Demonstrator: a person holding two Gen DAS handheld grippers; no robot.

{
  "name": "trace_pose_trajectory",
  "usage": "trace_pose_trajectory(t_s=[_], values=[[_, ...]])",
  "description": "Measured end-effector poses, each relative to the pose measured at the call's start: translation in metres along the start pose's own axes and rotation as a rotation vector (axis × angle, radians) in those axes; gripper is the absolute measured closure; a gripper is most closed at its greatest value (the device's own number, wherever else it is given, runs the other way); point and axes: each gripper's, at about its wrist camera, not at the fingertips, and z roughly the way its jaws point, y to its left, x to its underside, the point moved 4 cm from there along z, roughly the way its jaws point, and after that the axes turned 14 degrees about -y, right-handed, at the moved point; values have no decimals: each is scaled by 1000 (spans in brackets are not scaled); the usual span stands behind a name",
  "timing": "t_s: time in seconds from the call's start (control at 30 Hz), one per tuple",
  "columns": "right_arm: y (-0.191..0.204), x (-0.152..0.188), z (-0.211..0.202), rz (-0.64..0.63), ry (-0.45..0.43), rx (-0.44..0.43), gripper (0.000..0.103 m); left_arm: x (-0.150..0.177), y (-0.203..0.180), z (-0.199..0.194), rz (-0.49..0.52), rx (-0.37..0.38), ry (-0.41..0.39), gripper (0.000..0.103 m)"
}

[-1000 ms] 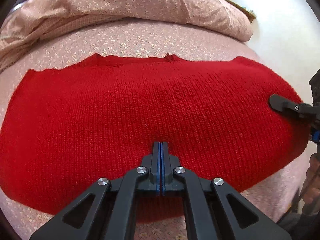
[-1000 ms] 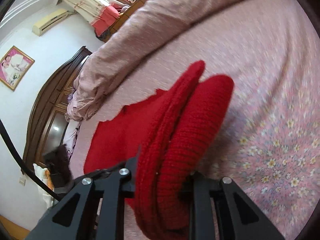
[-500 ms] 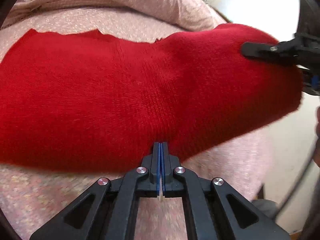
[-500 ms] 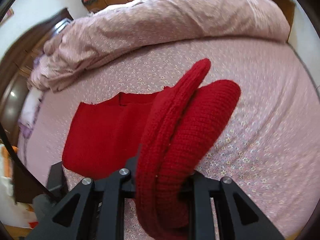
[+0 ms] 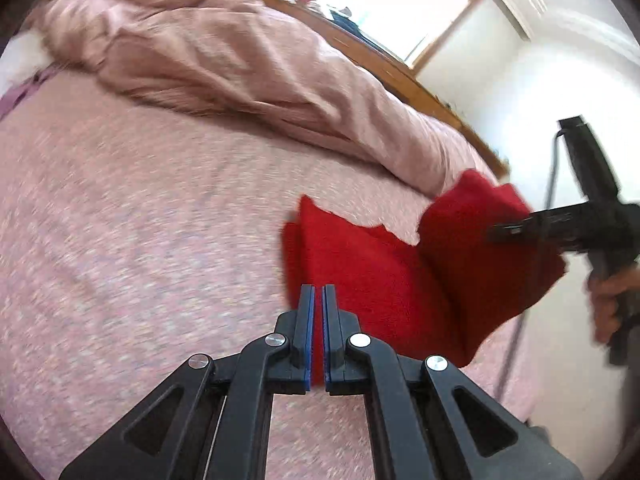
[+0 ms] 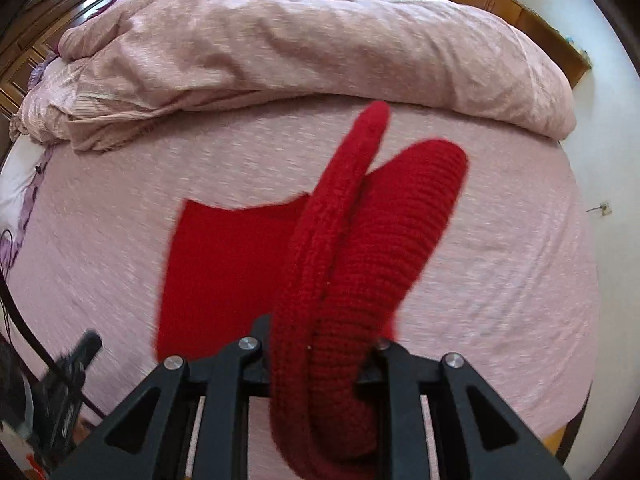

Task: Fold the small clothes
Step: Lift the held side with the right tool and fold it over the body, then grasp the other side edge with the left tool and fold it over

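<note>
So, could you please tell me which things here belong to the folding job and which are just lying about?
Part of the job:
- red knitted garment
- left gripper, shut on its edge
- right gripper, clamping a bunched fold

Just lying about:
- pink quilt
- flowered bedsheet

Pink floral bed [image 6: 500, 264] bears bunched quilt [image 6: 320, 40] and red knit [image 6: 224, 264].

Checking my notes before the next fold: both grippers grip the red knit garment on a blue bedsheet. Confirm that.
The sheet colour is wrong. The right wrist view shows the bedsheet is pink. The rest stands: the right gripper and left gripper both grip the red knit garment.
</note>
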Motion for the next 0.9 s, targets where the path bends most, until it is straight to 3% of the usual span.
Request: trace_pose_trajectory(t_s=[0.23, 0.3, 0.37, 0.5, 0.53, 0.63, 0.73, 0.8, 0.9], values=[[111, 45, 62, -8, 34, -60, 81, 4, 45, -11, -45, -90, 14, 103], [123, 56, 75, -12, 38, -85, 68, 2, 53, -9, -49, -104, 26, 103], [125, 59, 76, 1, 29, -147, 52, 3, 53, -6, -57, -92, 50, 103], [108, 52, 44, 134, -30, -379, 50, 3, 40, 3, -31, -75, 59, 102], [98, 49, 29, 146, -58, -421, 49, 2, 36, 5, -32, -66, 60, 99], [74, 49, -2, 70, -150, -432, 42, 6, 27, 13, -65, -15, 86, 80], [40, 69, -25, -60, -272, -354, 36, 10, 22, 20, -169, 90, 130, 63], [11, 88, -34, -149, -368, -290, 35, 11, 19, 25, -261, 171, 155, 42], [-24, 128, -39, -228, -491, -230, 33, 14, 16, 40, -395, 246, 176, 32]])
